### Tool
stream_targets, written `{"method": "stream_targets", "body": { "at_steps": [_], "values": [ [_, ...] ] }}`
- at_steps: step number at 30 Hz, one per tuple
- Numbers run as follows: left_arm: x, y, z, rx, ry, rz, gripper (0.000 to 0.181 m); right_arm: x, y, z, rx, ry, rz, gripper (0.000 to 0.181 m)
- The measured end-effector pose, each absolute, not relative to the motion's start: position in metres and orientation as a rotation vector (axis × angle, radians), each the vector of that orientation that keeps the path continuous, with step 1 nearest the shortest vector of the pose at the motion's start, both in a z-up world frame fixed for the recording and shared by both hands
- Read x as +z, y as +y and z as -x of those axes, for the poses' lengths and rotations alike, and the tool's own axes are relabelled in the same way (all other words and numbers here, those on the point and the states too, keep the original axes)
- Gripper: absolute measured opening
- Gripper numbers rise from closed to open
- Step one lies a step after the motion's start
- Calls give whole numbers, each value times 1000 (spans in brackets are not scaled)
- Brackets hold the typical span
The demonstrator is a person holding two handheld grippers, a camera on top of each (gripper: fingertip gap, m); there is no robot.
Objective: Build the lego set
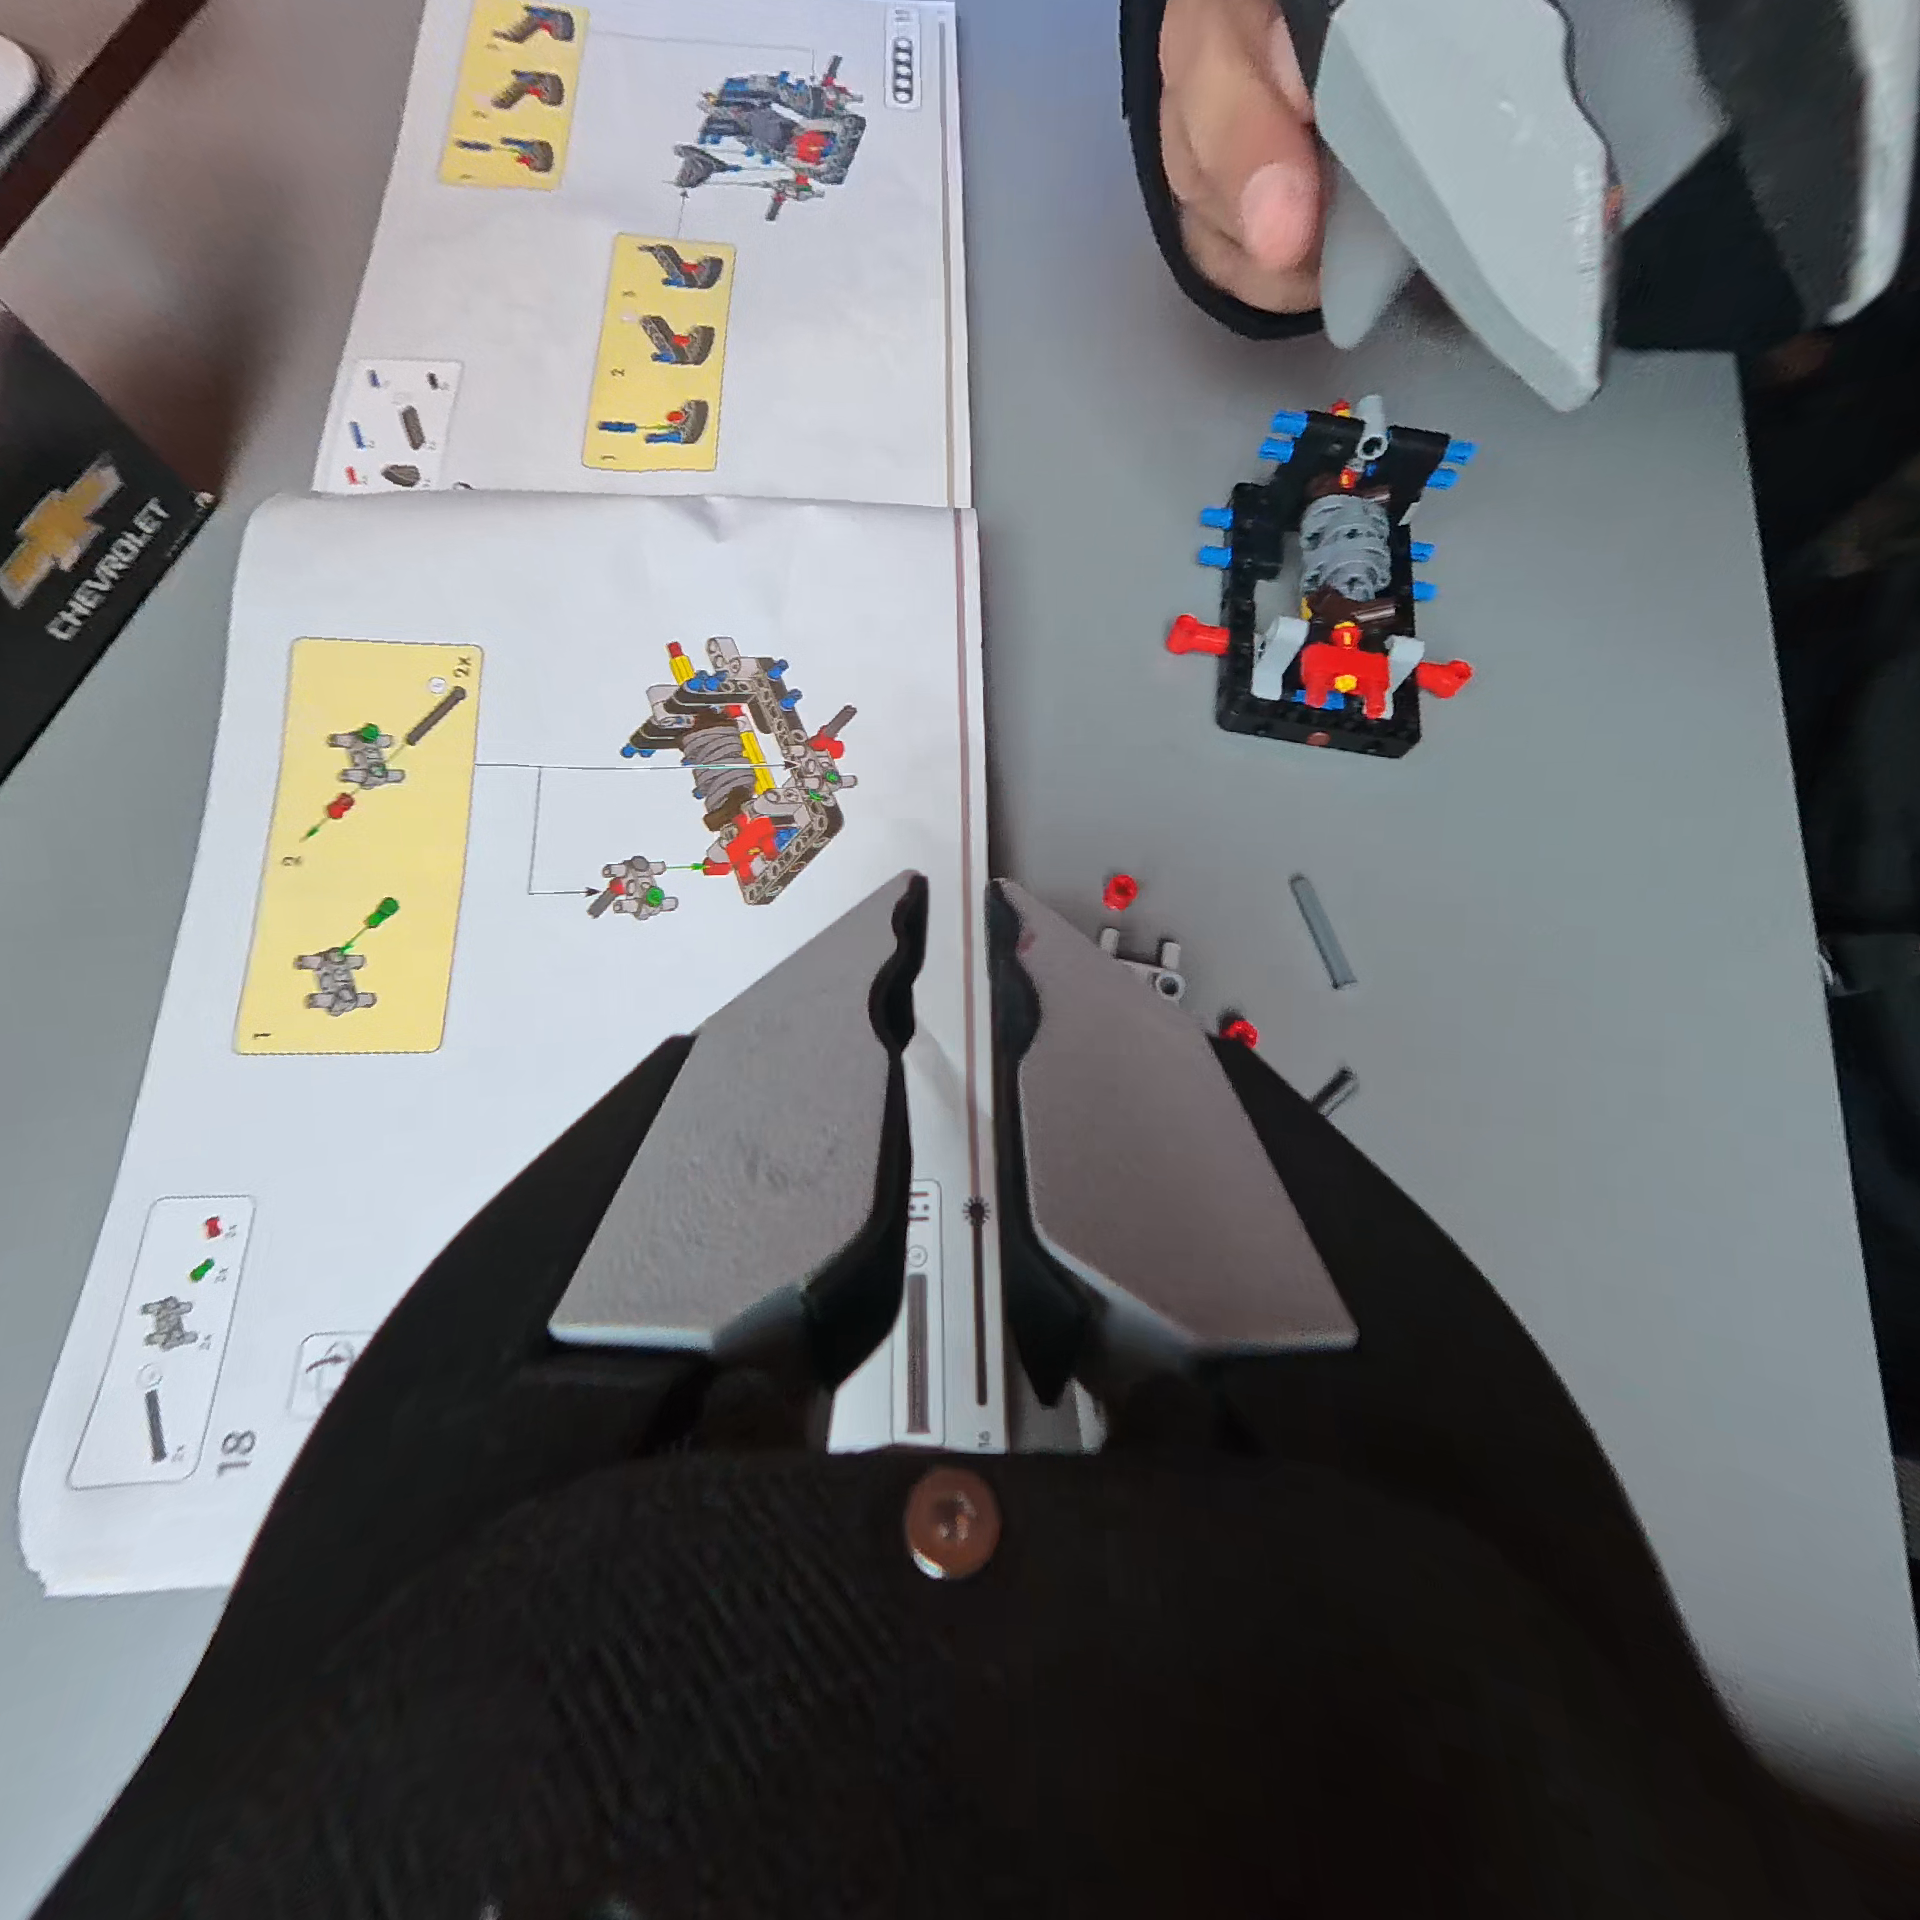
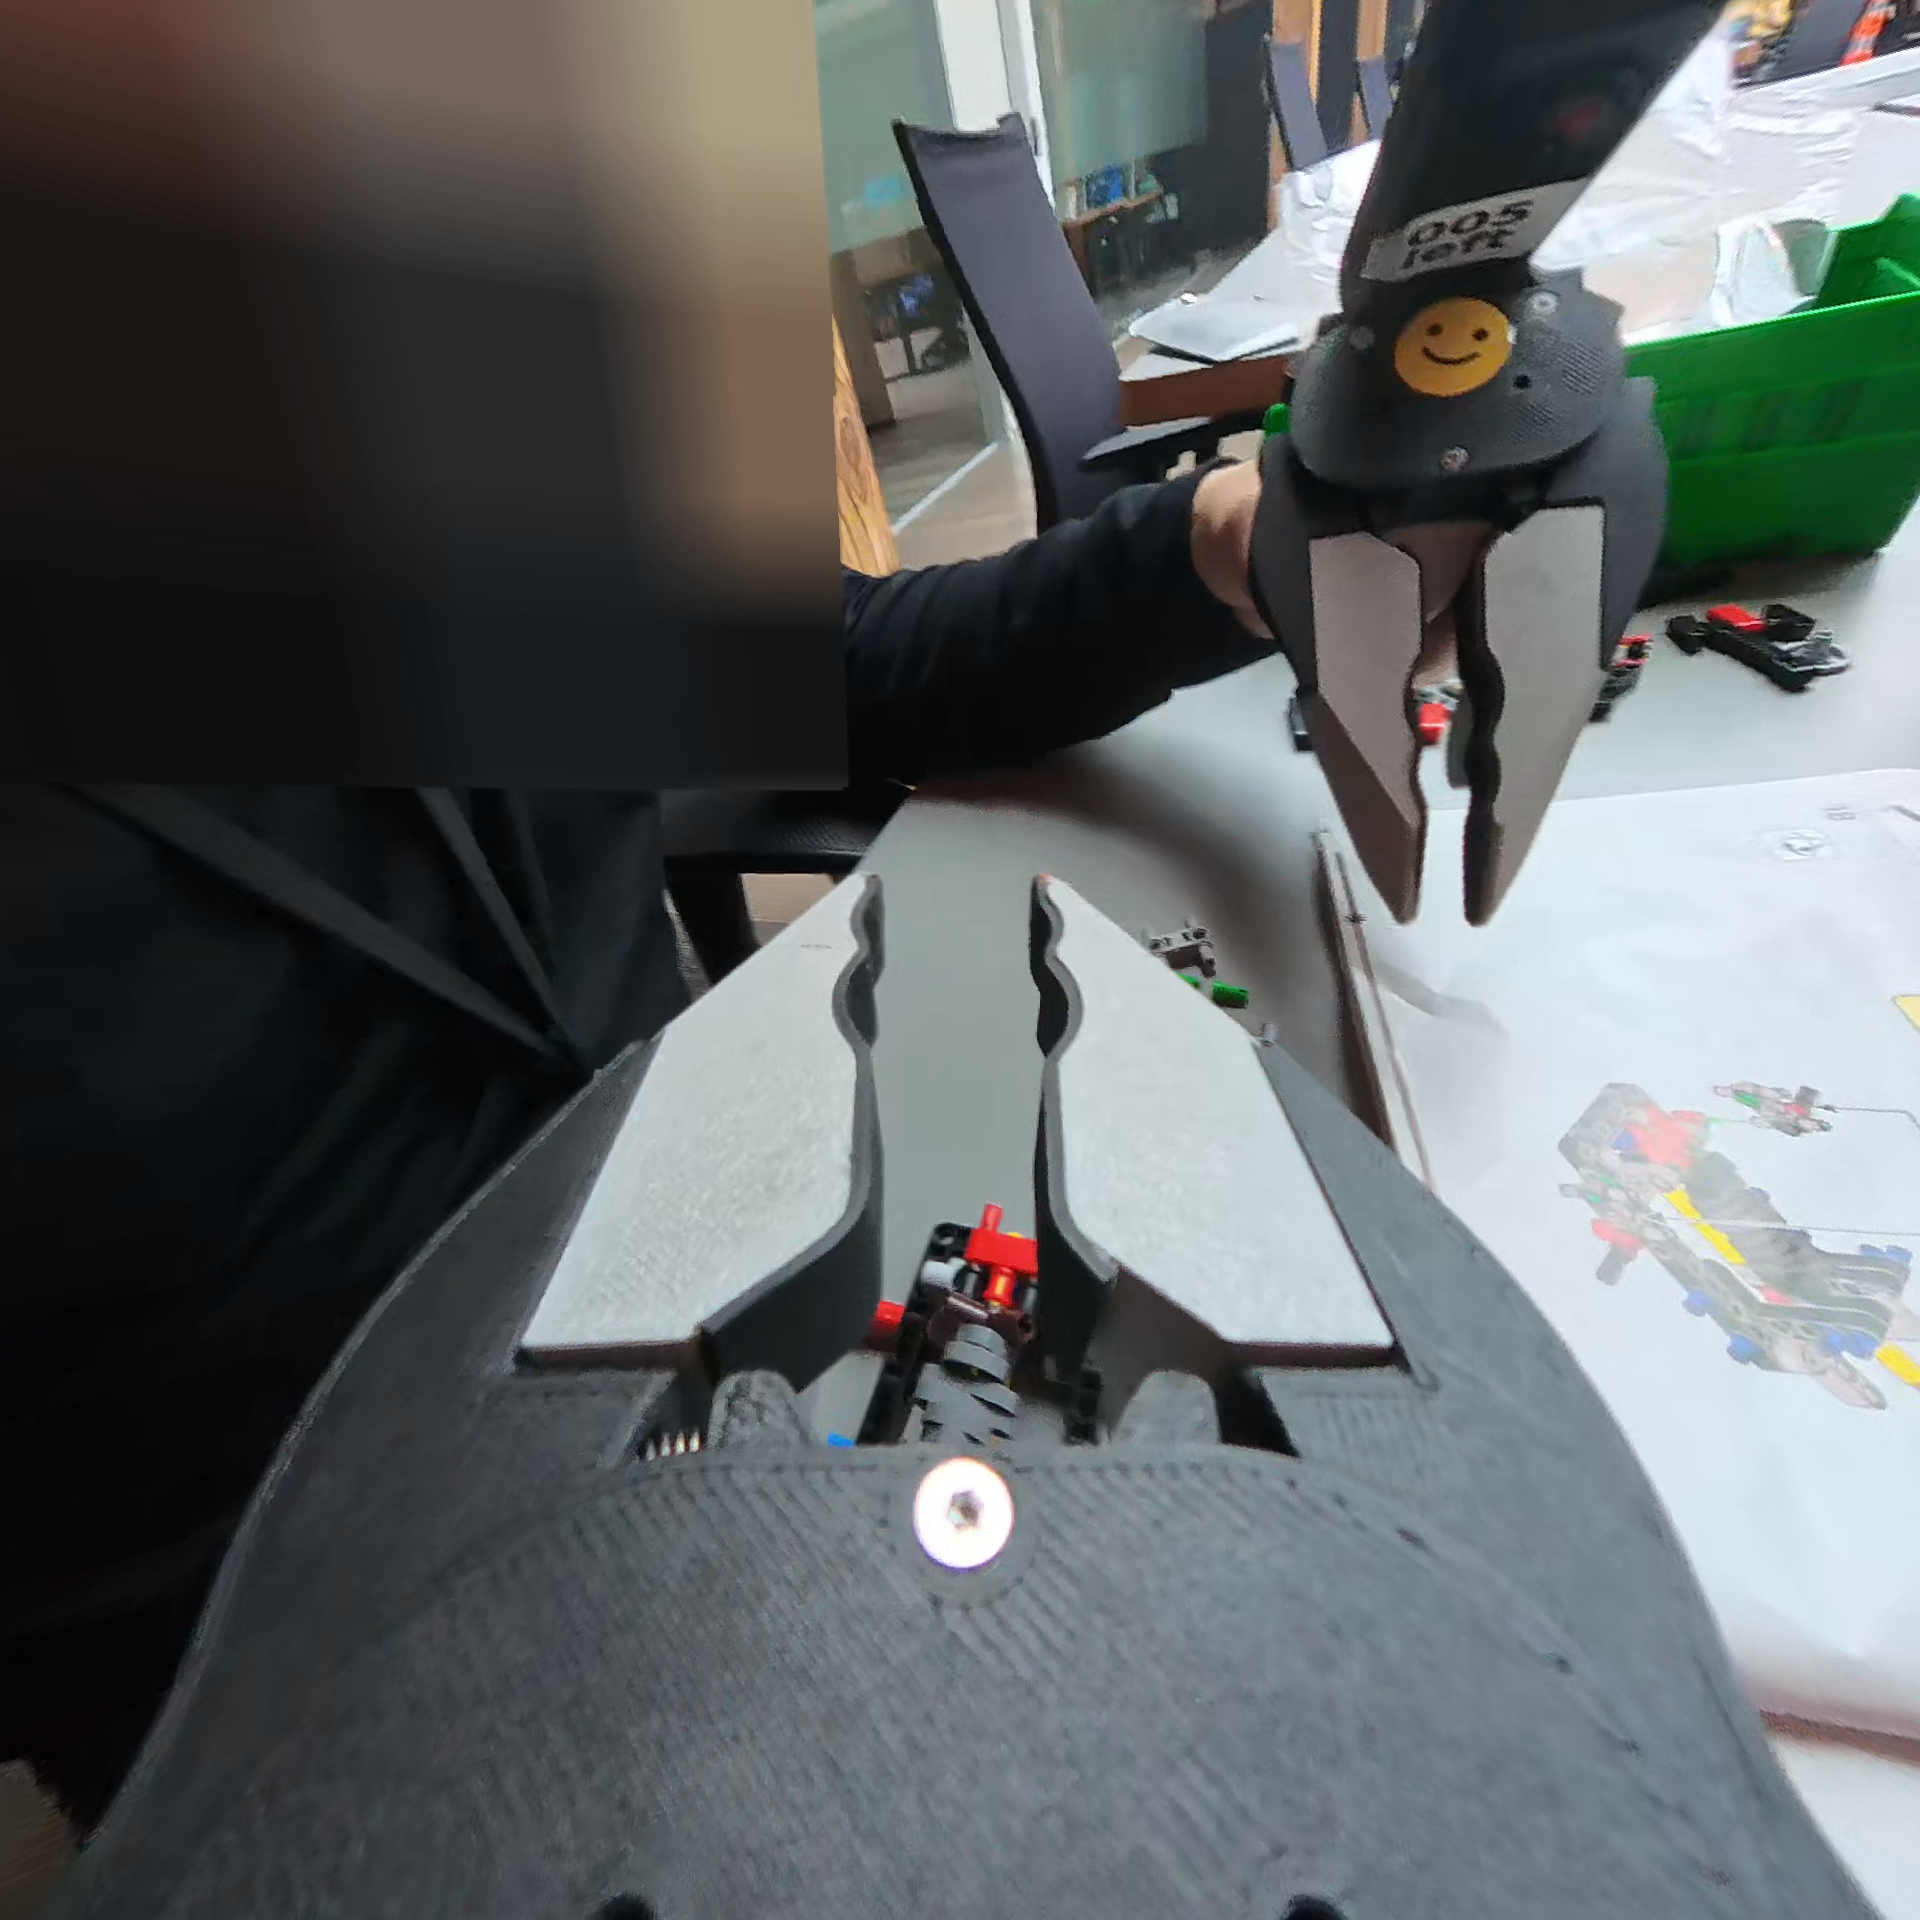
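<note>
The part-built lego chassis (image 1: 1320, 582), a black frame with blue pins, red parts and a grey spring, lies on the grey table (image 1: 1558, 1143). My left gripper (image 1: 956, 891) hovers over the right edge of the open instruction booklet (image 1: 582, 790), jaws slightly apart and empty. It also shows in the right wrist view (image 2: 1442, 916). My right gripper (image 2: 956, 883) is open and empty above the chassis (image 2: 977, 1309), which shows between its fingers. In the left wrist view the right gripper (image 1: 1465, 364) hangs just beyond the chassis. Loose parts lie right of my left fingers: a red bush (image 1: 1119, 890), a grey connector (image 1: 1148, 961), a grey axle (image 1: 1322, 932).
A black box (image 1: 83, 540) lies at the table's left. A second red bush (image 1: 1238, 1031) and a dark pin (image 1: 1335, 1086) lie nearby. Small green pieces (image 2: 1226, 992), a black sub-assembly (image 2: 1756, 634), a green bin (image 2: 1787, 416) and an office chair (image 2: 997, 312) stand farther off.
</note>
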State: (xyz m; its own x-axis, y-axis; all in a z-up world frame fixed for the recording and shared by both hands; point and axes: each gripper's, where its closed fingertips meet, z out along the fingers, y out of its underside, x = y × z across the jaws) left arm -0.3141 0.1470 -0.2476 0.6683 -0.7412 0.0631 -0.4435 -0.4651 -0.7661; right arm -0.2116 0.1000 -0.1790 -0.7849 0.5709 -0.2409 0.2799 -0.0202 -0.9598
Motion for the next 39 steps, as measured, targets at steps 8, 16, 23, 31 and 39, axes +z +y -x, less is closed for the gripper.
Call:
{"method": "stream_targets", "body": {
  "at_steps": [8,16,23,31,39],
  "values": [
    [-182,174,357,-473,539,1865,48,-167,148,234,1459,-1638,816,18],
    [-145,179,403,-342,297,1708,36,-197,122,226,1548,-1914,951,38],
    [-156,181,414,-360,256,1765,36,-264,89,226,949,-2393,1049,62],
    [-182,183,411,-304,327,1896,42,-304,108,213,630,-2550,1088,32],
    [-176,182,424,-291,273,1870,38,-307,133,192,553,-2620,1105,20]
  ]
}}
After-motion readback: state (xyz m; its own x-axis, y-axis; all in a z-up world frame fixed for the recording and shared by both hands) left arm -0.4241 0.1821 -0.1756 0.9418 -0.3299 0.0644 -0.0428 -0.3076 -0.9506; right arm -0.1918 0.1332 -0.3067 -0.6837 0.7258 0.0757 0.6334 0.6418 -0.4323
